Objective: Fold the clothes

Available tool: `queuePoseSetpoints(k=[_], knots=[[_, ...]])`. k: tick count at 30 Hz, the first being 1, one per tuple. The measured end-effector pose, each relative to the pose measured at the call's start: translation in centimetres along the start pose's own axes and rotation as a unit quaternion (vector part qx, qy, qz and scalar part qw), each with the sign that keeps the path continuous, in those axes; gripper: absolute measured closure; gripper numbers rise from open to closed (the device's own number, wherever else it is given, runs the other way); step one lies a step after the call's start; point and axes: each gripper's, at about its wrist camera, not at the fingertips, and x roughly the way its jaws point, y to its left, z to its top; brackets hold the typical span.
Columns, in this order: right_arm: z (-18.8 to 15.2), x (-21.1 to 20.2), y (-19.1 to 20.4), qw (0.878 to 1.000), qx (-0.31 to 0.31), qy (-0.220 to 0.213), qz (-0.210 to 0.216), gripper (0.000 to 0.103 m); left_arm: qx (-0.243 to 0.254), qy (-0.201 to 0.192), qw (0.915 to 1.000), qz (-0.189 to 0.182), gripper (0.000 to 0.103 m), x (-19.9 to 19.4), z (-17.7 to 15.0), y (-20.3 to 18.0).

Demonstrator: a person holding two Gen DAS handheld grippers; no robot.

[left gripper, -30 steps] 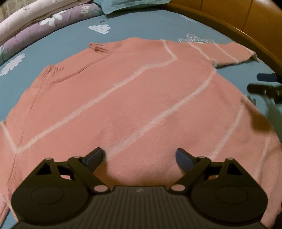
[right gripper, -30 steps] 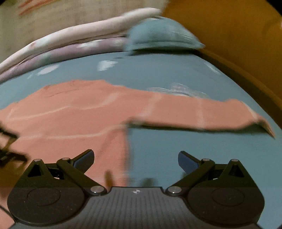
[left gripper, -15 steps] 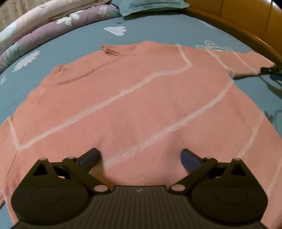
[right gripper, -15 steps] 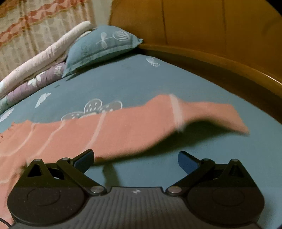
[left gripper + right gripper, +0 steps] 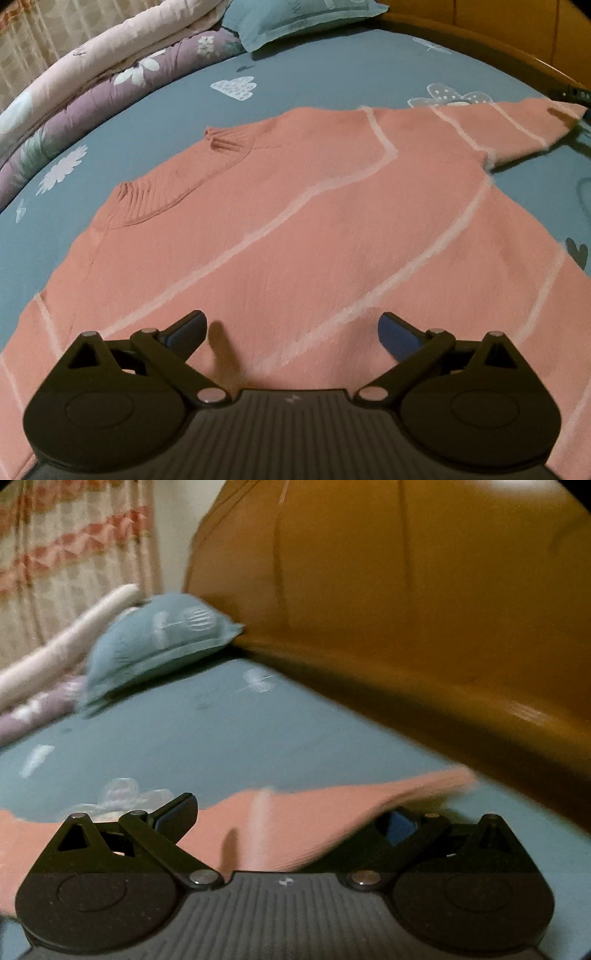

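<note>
Sweater (image 5: 295, 229): pink knit, white stripes, spread flat mid-bed (image 5: 332, 62), collar toward the pillow (image 5: 295, 14).
Left gripper (image 5: 291, 328): wide open, empty, over the hem.
Right gripper (image 5: 284, 823): open, sleeve (image 5: 295, 812) between the jaws, not pinched.
Handling: likely light, soft, limp; best taken at cuff or hem.

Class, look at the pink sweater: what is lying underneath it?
The pink sweater lies spread flat on a teal bedsheet printed with white shapes, which shows all round its edges. Whatever part of the sheet sits directly beneath the knit is covered and cannot be checked.
</note>
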Motion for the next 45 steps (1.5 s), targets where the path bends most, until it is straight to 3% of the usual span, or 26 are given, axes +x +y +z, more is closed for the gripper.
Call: queuePoseSetpoints(k=[2, 4, 7, 9, 12, 13, 15, 17, 22, 27, 31, 32, 35, 40, 45], knots=[[0.5, -1.1, -0.4, 0.999, -0.015, -0.014, -0.046, 0.0, -0.002, -0.001, 1.0, -0.005, 0.004, 0.2, 0.0, 0.2], [1.0, -2.5, -0.7, 0.998, -0.02, -0.027, -0.058, 0.0, -0.005, 0.0, 0.9999, -0.009, 0.004, 0.5, 0.0, 0.3], [1.6, -3.7, 0.6, 0.998, -0.049, -0.032, -0.035, 0.0, -0.008, -0.001, 0.9999, -0.014, 0.004, 0.8, 0.2, 0.4], [1.7, -3.7, 1.9, 0.997, -0.067, -0.026, -0.009, 0.0, -0.005, -0.003, 0.9999, -0.016, 0.004, 1.0, 0.4, 0.3], [1.1, -1.2, 3.6, 0.993, -0.05, 0.051, 0.096, 0.0, -0.006, -0.003, 0.9998, -0.021, 0.004, 1.3, 0.4, 0.3], [0.6, 0.0, 4.2, 0.99, -0.045, 0.076, 0.114, 0.0, -0.008, -0.002, 0.9997, -0.023, 0.004, 1.4, 0.4, 0.4], [-0.6, 1.8, 4.5, 0.987, -0.059, 0.102, 0.105, 0.0, -0.014, -0.002, 0.9995, -0.028, 0.004, 1.6, 0.5, 0.6], [-1.1, 2.6, 3.5, 0.991, -0.072, 0.096, 0.064, 0.0, -0.017, -0.002, 0.9994, -0.031, 0.004, 1.6, 0.4, 0.8], [0.6, 1.7, -0.9, 0.995, 0.016, 0.092, 0.02, 0.0, -0.027, 0.0, 0.9988, -0.04, 0.003, 1.9, 0.4, 1.0], [1.2, 1.0, 0.7, 0.995, -0.022, 0.079, 0.052, 0.0, -0.03, -0.002, 0.9986, -0.044, 0.002, 2.1, 0.4, 1.2], [0.5, 4.7, 0.1, 0.991, -0.033, 0.129, 0.019, 0.0, -0.038, -0.003, 0.9981, -0.047, 0.001, 2.1, 0.2, 1.4], [0.6, 5.1, 0.0, 0.992, -0.048, 0.12, 0.002, 0.0, -0.038, -0.003, 0.9981, -0.047, 0.001, 2.1, 0.2, 1.4], [2.2, 5.3, 0.3, 0.987, -0.006, 0.153, -0.041, 0.0, -0.036, -0.005, 0.9984, -0.044, 0.001, 1.9, 0.2, 1.4], [1.7, 1.6, 8.2, 0.981, -0.061, 0.168, 0.074, 0.0, -0.024, -0.021, 0.9989, -0.035, 0.002, 1.0, 0.4, 1.4], [-0.2, 1.0, 17.1, 0.948, -0.106, 0.18, 0.24, 0.0, -0.031, -0.022, 0.999, -0.024, 0.002, 0.3, -0.5, 1.9]])
